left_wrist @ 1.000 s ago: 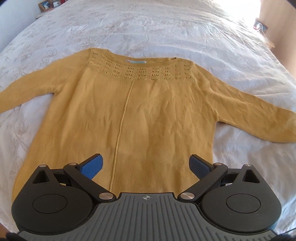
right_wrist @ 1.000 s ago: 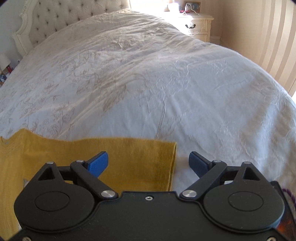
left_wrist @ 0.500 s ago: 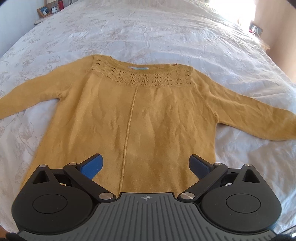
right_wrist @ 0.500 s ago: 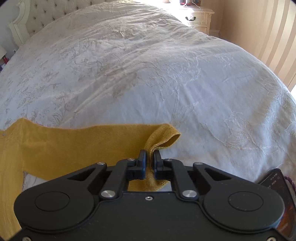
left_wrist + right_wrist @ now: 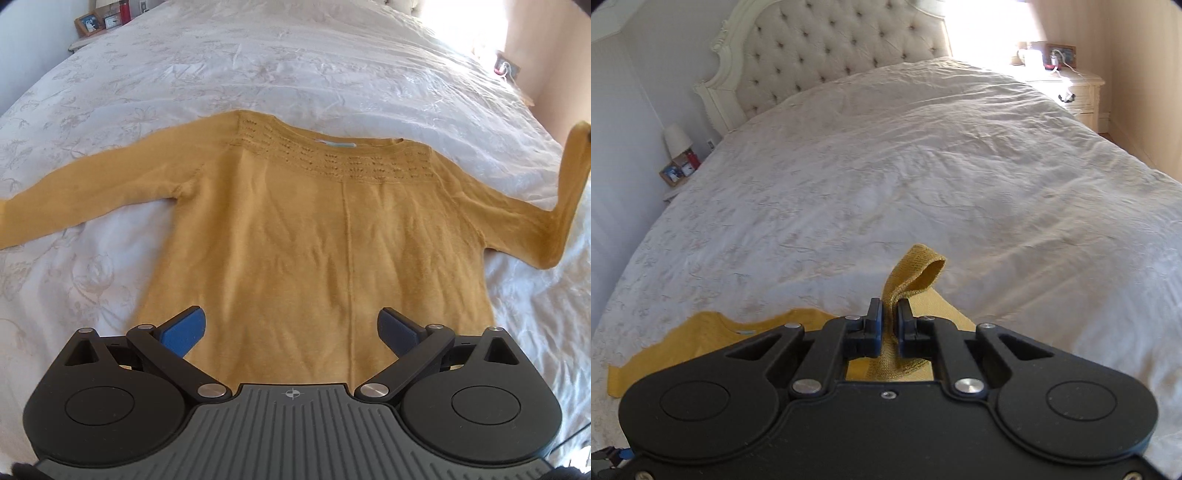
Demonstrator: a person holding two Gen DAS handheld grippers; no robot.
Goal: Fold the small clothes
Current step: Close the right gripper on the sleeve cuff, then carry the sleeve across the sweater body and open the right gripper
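- Lying spread on the white bedspread (image 5: 295, 66), the mustard sweater (image 5: 314, 240) has its body flat, its neckline with the openwork band pointing away from the left wrist camera, and a raised seam running down the middle of its body.
- One sleeve (image 5: 85, 195) stretches flat across the bedspread toward the left edge of that view.
- At the opposite side, the other sleeve (image 5: 569, 192) bends sharply and rises off the bed, its cuff end up near the right edge of the view.
- From the right wrist view, the cuff (image 5: 916, 269) of that raised sleeve stands up in a small loop just past the fingertips, with the knit running down between them.
- Clamped on that sleeve, the right gripper (image 5: 888, 317) has its two fingers drawn nearly together, fabric pinched in the narrow gap.
- Held over the sweater's hem, the left gripper (image 5: 291, 328) has its blue-padded fingers (image 5: 184, 330) spread wide apart, with nothing between them; whether they touch the knit cannot be told.
- A tufted cream headboard (image 5: 827, 55) stands at the far end of the bed.
- To its left, a small white lamp (image 5: 676, 137) and a framed photo (image 5: 673, 173) sit on a bedside surface close to the wall.
- On the other side, a pale nightstand (image 5: 1078, 88) in bright sunlight carries a few small items too washed out to identify.
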